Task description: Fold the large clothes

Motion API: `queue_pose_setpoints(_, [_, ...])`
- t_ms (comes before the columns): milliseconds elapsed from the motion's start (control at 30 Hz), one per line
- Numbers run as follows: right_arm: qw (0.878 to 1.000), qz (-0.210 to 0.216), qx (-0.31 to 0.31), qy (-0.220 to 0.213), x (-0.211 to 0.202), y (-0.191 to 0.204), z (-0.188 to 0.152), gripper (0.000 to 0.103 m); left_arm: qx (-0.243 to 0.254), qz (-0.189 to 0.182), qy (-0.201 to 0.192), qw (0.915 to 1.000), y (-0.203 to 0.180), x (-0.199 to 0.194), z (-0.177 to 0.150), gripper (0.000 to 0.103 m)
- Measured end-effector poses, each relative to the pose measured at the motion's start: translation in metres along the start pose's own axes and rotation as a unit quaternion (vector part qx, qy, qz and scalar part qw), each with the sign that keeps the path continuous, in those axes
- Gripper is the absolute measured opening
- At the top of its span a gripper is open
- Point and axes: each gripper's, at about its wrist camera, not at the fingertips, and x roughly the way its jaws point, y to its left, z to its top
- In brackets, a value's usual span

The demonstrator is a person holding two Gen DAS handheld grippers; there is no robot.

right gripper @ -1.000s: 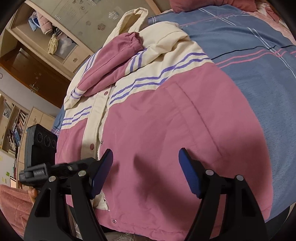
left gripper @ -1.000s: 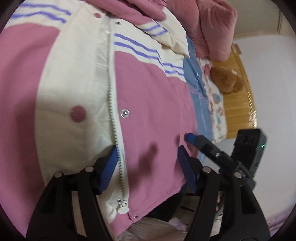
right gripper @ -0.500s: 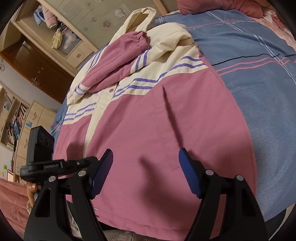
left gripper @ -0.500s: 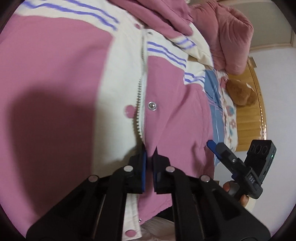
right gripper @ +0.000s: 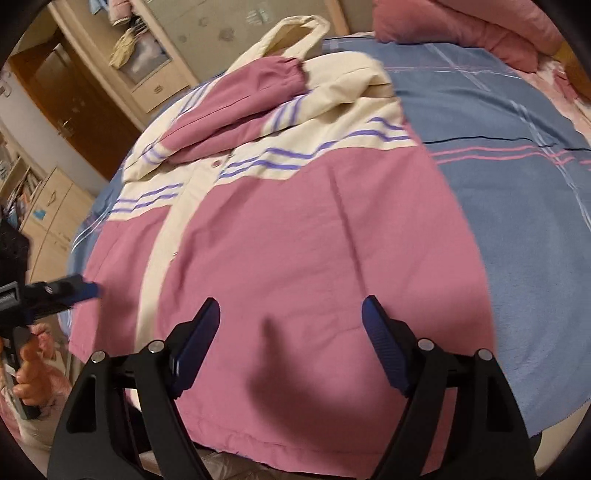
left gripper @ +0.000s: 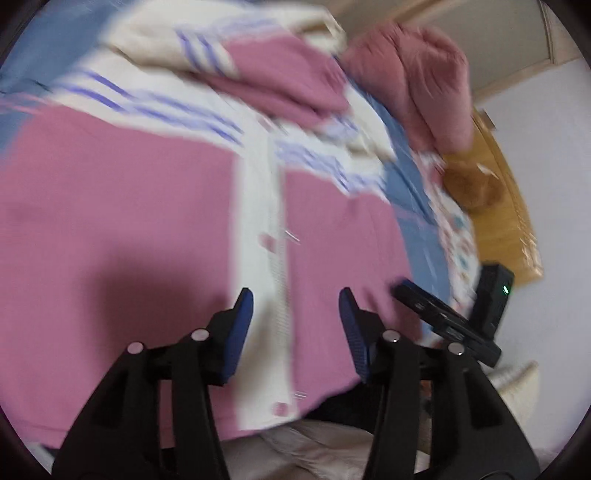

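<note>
Pink-and-cream padded jacket with purple stripes [right gripper: 295, 229] lies front-up on the blue plaid bed sheet [right gripper: 517, 192], one sleeve [right gripper: 240, 107] already laid across the chest. Left gripper [left gripper: 295, 325] and right gripper [right gripper: 291, 343]: fingers spread, holding nothing, above the hem. Body folds not yet made.

A big jacket [right gripper: 295, 236] lies flat on its back, front side up. It is mostly pink, with a cream top part and thin purple stripes across the chest. A cream strip with small snaps runs down the middle, and the front is closed. One pink sleeve [right gripper: 240, 110] is folded across the chest, pointing to about 2 o'clock. The cream hood [right gripper: 295, 33] lies at 12 o'clock.
</note>
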Motion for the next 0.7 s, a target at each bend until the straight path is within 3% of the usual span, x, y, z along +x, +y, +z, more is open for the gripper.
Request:
queue_pose_setpoints(67, [0.999, -0.003, 0.021, 0.024, 0.011, -0.013, -0.002, 0.080, -0.021, 0.033, -0.015, 0.9991, 0.023, -0.010, 0.001, 0.047])
queue_pose_setpoints(133, [0.998, -0.015, 0.035, 0.056, 0.030, -0.018, -0.007, 0.080, -0.055, 0.055, 0.002, 0.9970, 0.050, 0.000, -0.001, 0.045])
queue_pose_setpoints(200, [0.998, -0.033, 0.011, 0.050, 0.035, -0.010, -0.012, 0.081, -0.090, 0.079, 0.025, 0.9925, 0.081, 0.022, -0.009, 0.037])
queue_pose_setpoints(233, [0.998, -0.046, -0.005, 0.049, 0.034, -0.004, -0.013, 0.081, -0.104, 0.070, 0.020, 0.9919, 0.087, 0.027, -0.015, 0.037])
queue_pose_setpoints(300, [0.998, -0.053, -0.019, 0.043, 0.025, 0.006, -0.013, 0.081, -0.098, 0.067, 0.011, 0.9929, 0.081, 0.021, -0.019, 0.037])
queue_pose_setpoints(400, [0.999, -0.001, -0.040, 0.021, 0.010, 0.013, -0.015, 0.081, -0.083, 0.035, -0.001, 0.9959, 0.067, 0.004, -0.020, 0.038])
queue_pose_setpoints(500, [0.997, -0.024, -0.050, 0.056, 0.031, 0.011, -0.020, 0.082, -0.065, 0.073, -0.007, 0.9952, 0.062, 0.006, -0.020, 0.044])
queue_pose_setpoints(533, [0.995, -0.036, -0.049, 0.074, 0.043, 0.011, -0.022, 0.082, -0.077, 0.088, 0.006, 0.9932, 0.065, 0.014, -0.021, 0.041])
queue_pose_setpoints(600, [0.994, -0.046, -0.071, 0.075, 0.042, 0.021, -0.020, 0.086, -0.081, 0.085, 0.007, 0.9931, 0.065, 0.015, -0.023, 0.041])
queue_pose_setpoints(700, [0.995, 0.031, -0.072, 0.056, 0.020, 0.027, 0.007, 0.086, -0.032, 0.045, -0.022, 0.9982, 0.046, -0.004, -0.014, 0.050])
